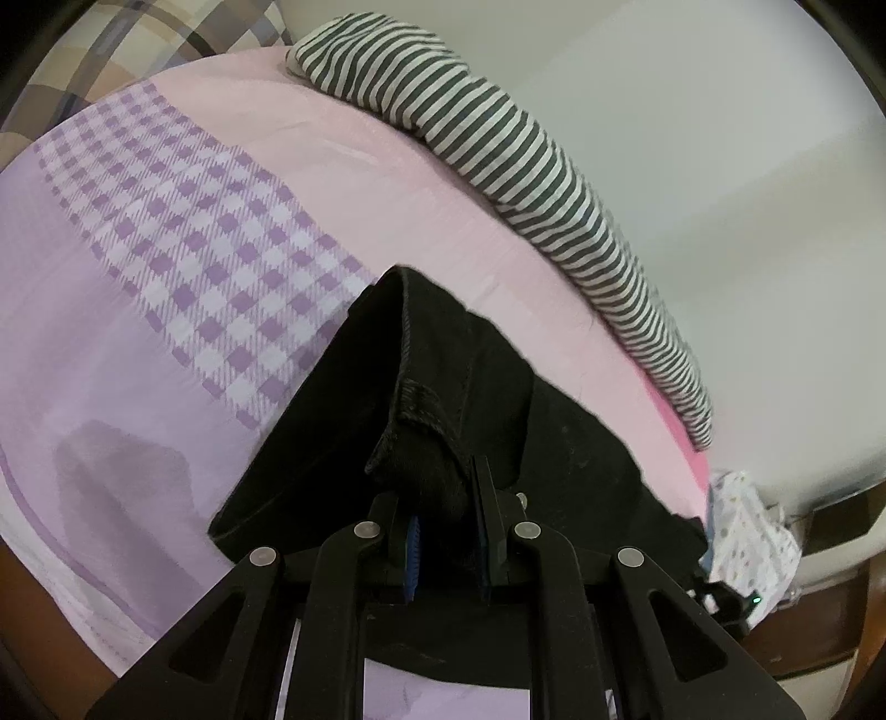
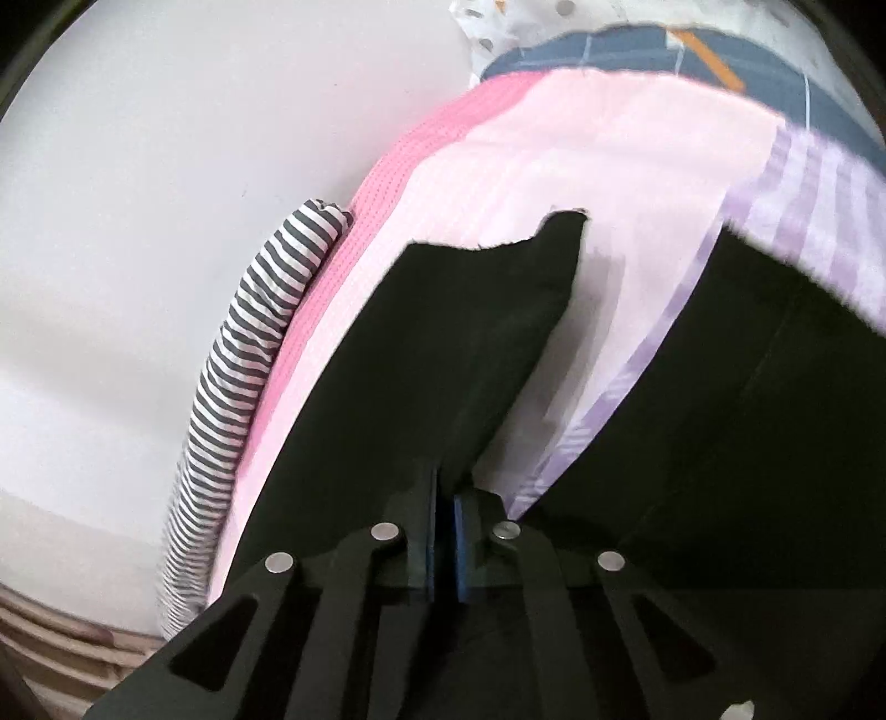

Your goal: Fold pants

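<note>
Black pants lie on a bed with a pink and purple checked sheet. My left gripper is shut on a bunched, stitched edge of the pants, and the cloth rises from it in a peak. In the right wrist view my right gripper is shut on a flat fold of the same black pants, which stretches away up to a raw hem. More black cloth spreads at the right of that view.
A grey-and-white striped garment lies along the bed's far edge against a pale wall; it also shows in the right wrist view. A dotted white cloth sits off the bed's corner. A blue patterned cloth lies beyond the bed end.
</note>
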Demonstrator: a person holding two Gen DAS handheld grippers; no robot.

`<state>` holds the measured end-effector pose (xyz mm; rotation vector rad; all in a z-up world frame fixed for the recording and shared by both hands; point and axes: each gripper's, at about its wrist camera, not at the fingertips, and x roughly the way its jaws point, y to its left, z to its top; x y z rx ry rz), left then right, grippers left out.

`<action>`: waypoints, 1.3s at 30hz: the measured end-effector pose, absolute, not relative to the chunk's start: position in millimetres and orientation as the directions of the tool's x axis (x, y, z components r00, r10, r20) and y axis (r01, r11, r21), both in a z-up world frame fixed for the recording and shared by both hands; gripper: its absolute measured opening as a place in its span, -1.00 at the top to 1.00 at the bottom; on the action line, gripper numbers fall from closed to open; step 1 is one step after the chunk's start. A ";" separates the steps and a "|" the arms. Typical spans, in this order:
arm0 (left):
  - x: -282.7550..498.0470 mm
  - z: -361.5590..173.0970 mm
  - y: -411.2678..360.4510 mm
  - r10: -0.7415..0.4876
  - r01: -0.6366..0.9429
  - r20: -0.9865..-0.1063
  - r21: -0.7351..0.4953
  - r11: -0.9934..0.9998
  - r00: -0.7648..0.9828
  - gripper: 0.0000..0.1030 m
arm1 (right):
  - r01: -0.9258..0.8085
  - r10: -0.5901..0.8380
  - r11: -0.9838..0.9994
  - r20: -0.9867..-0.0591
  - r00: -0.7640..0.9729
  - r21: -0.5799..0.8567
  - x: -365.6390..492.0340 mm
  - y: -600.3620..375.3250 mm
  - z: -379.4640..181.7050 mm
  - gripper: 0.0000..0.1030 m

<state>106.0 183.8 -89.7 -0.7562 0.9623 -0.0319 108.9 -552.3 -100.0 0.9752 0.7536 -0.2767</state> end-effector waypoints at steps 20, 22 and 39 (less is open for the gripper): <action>96.8 -101.5 184.0 -0.335 -0.163 -0.826 -0.446 0.880 0.453 0.69 | 0.578 -0.108 0.743 -0.792 0.601 0.337 9.0 -520.6 -41.7 0.93; 91.7 -106.0 184.5 -0.334 -0.150 -0.836 -0.433 0.889 0.436 0.69 | 0.589 -0.119 0.744 -0.804 0.582 0.316 0.2 -517.6 -48.7 0.93; 81.4 -117.6 163.0 -0.237 -0.017 -0.875 -0.269 0.963 0.423 0.66 | 0.640 -0.095 0.709 -0.859 0.503 0.296 -33.4 -520.4 -88.4 0.94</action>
